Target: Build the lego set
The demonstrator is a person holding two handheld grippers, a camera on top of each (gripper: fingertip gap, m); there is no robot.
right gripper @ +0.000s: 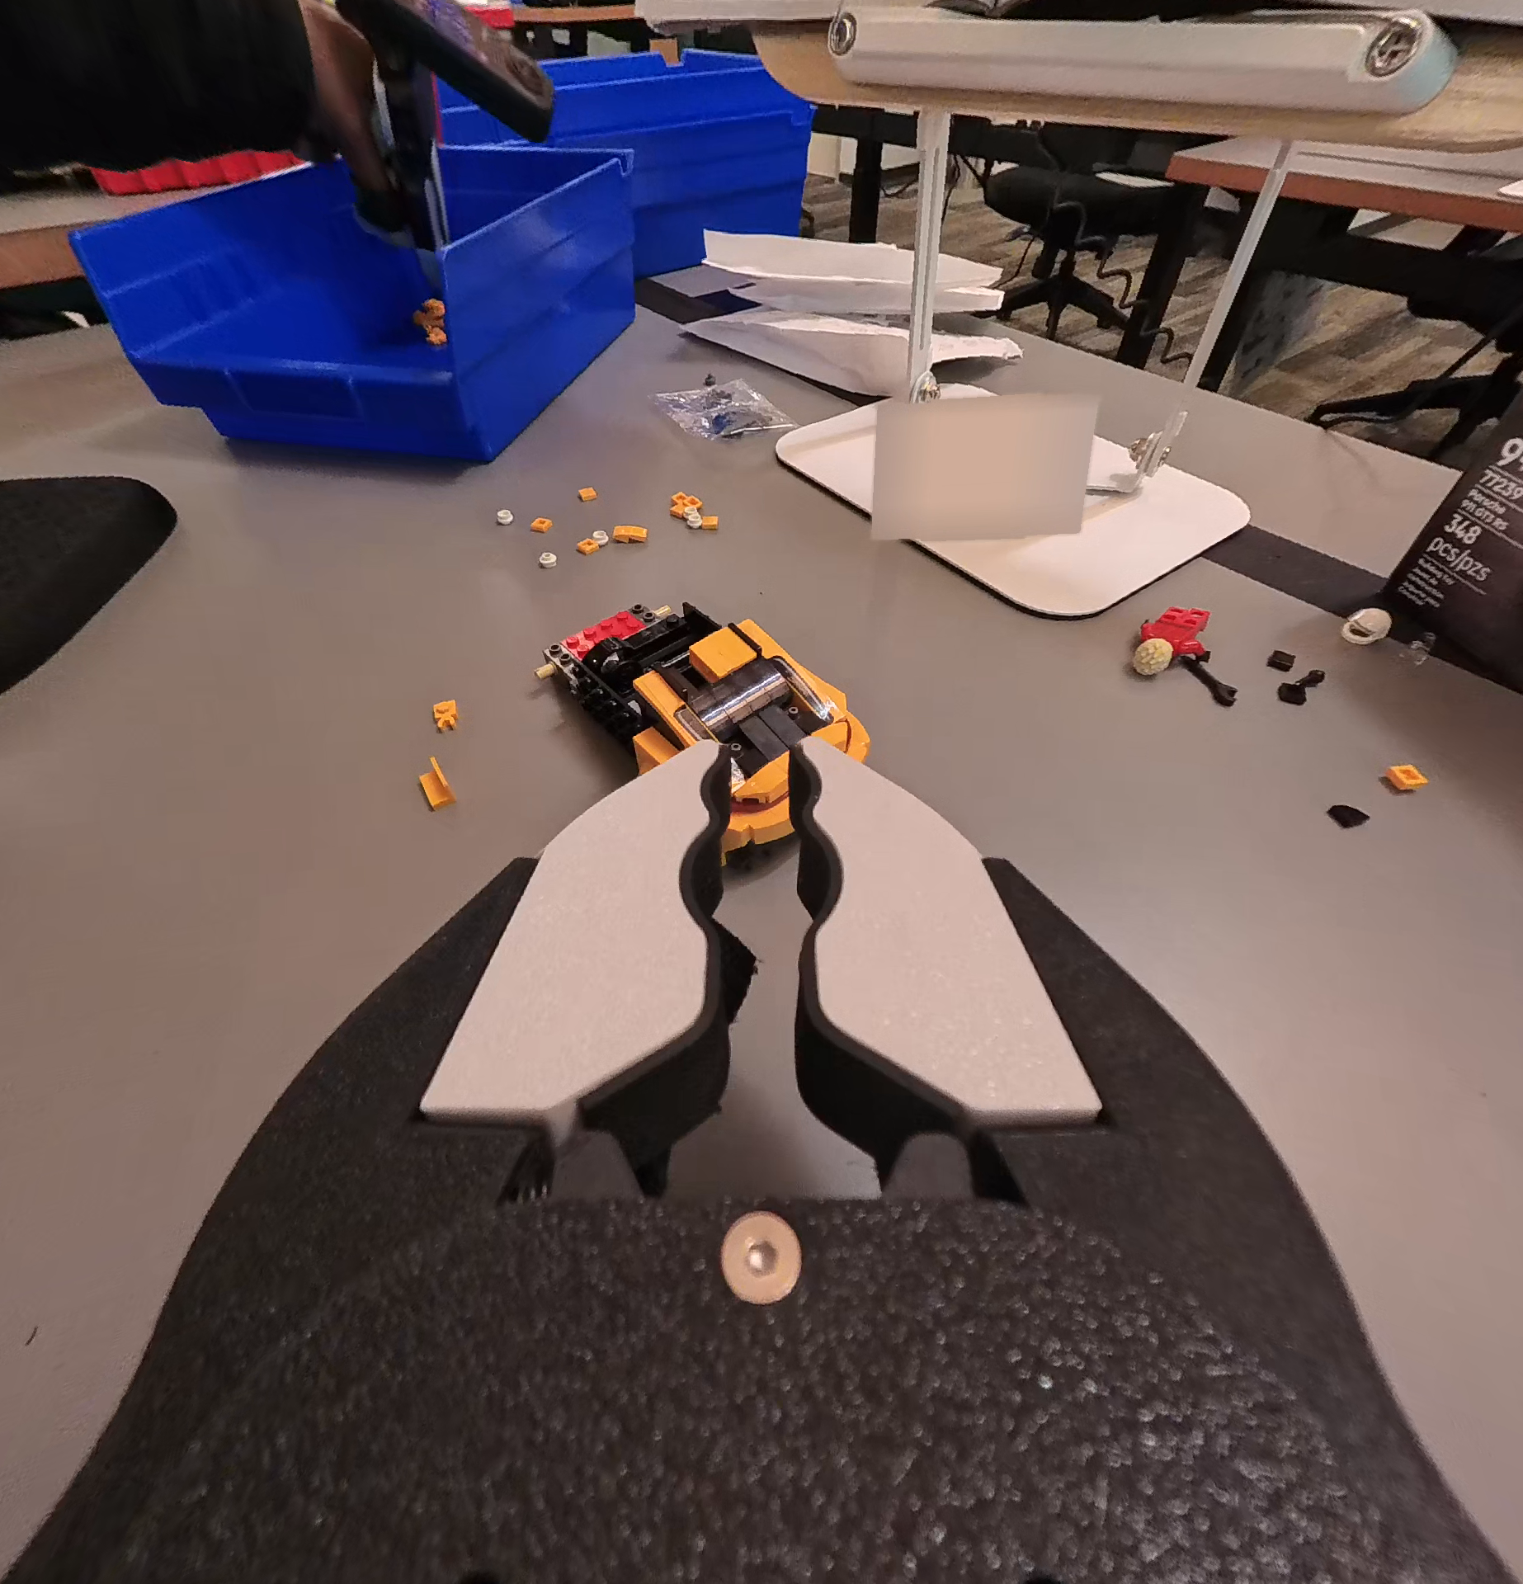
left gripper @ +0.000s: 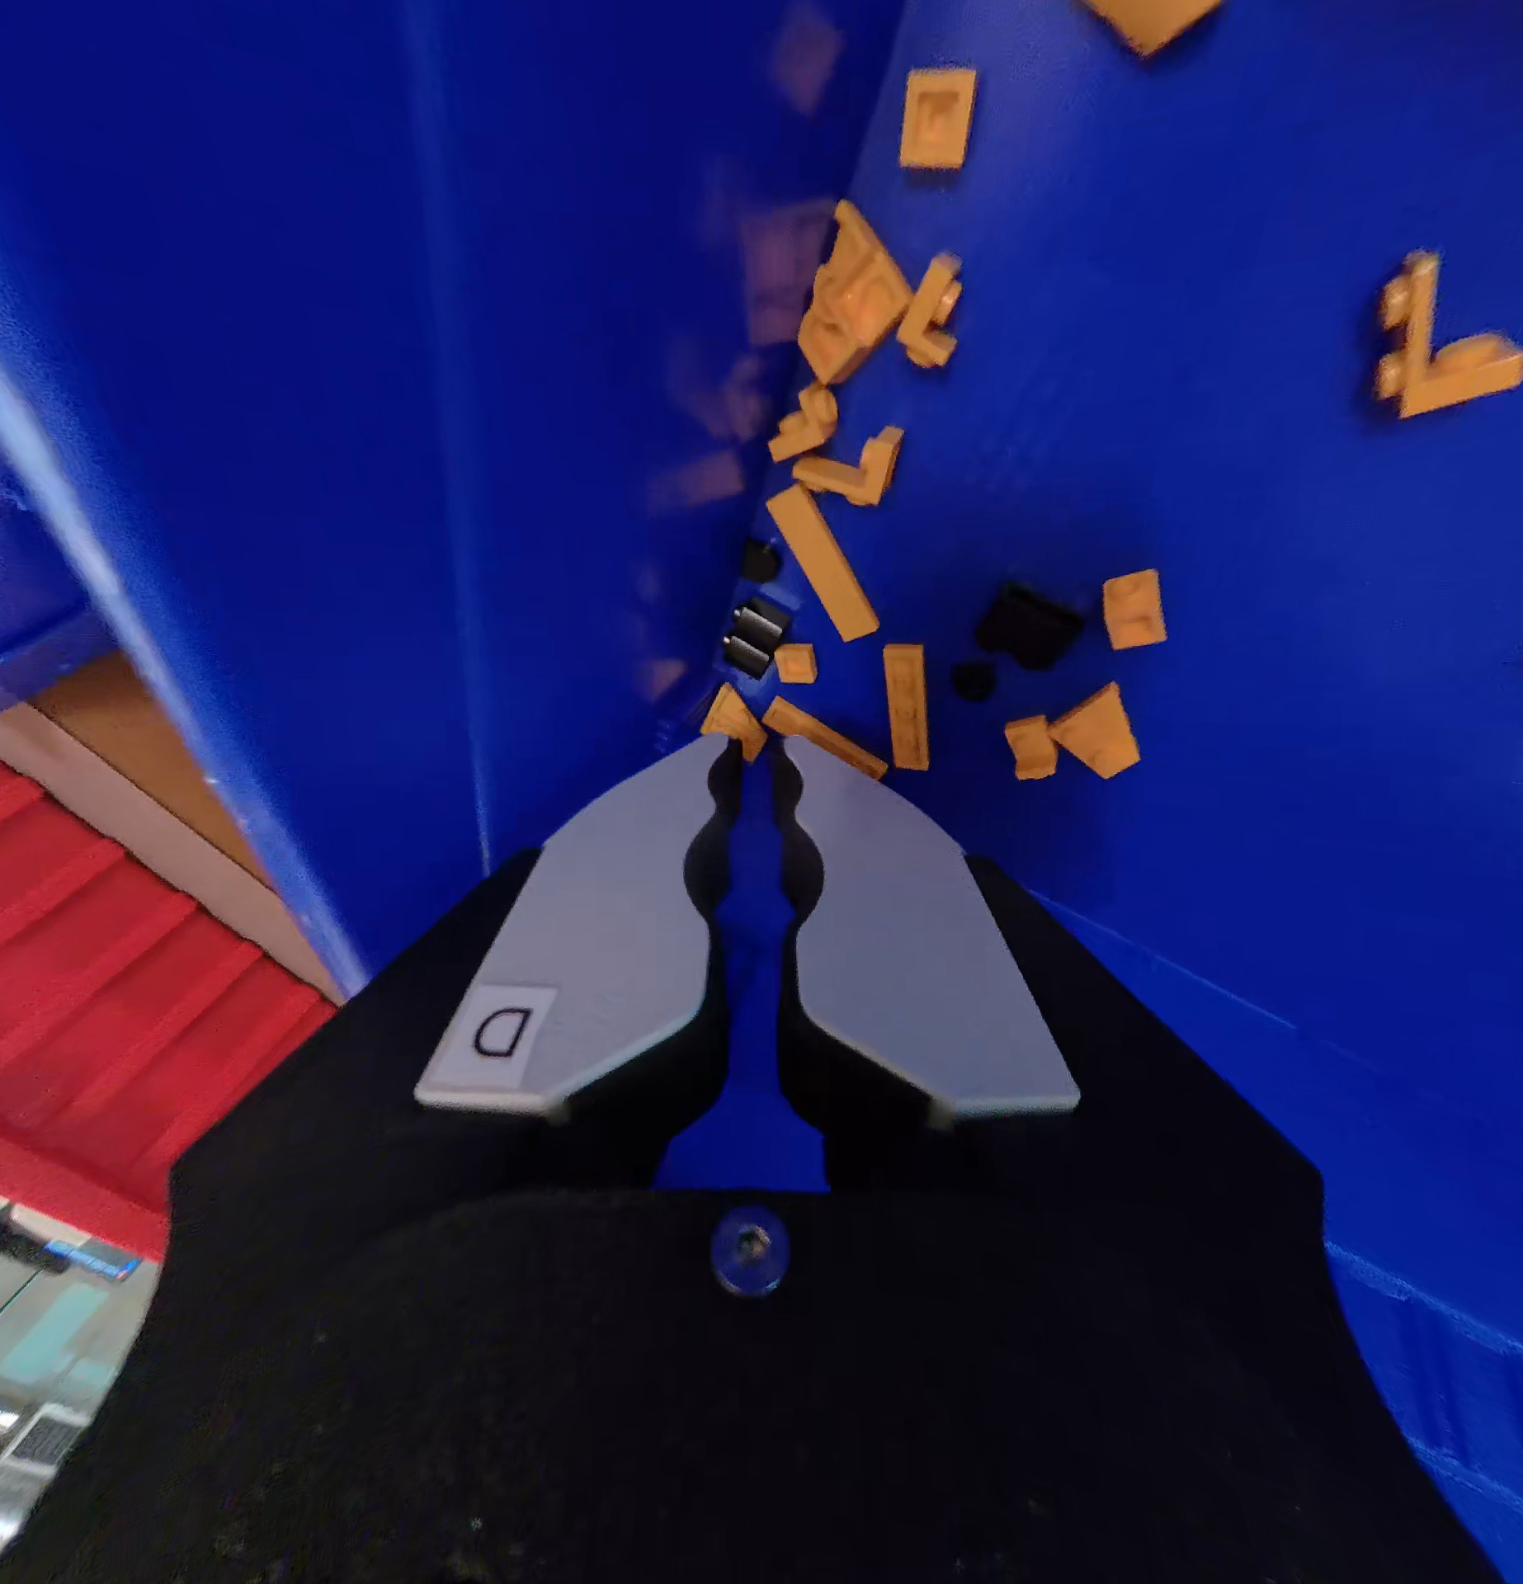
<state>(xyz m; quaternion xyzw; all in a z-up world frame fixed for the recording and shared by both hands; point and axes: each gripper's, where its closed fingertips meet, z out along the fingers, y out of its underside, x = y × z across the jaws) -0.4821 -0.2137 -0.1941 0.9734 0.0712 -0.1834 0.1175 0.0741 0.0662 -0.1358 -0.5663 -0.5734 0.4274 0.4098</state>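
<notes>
The left tool (left gripper: 749,746), jaws narrow, reaches into the blue bin (left gripper: 1169,857) among orange pieces (left gripper: 822,561). The right tool (right gripper: 756,750), slightly parted, flanks the orange car (right gripper: 715,686) on the desk (right gripper: 227,857).

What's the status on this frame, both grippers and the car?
Left gripper inside blue plastic bin, open, tips at small orange bricks. Right gripper open, at nose of half-built orange-and-black lego car. Nothing blocking.

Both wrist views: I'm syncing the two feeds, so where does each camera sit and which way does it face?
Left wrist view: on the left gripper, aimed into the blue bin at loose orange pieces; its own grey fingers show.
Right wrist view: on the right gripper, low over the grey table, facing the part-built car; its own fingers show.
Shared: the blue bin, with the left gripper reaching in.
</notes>
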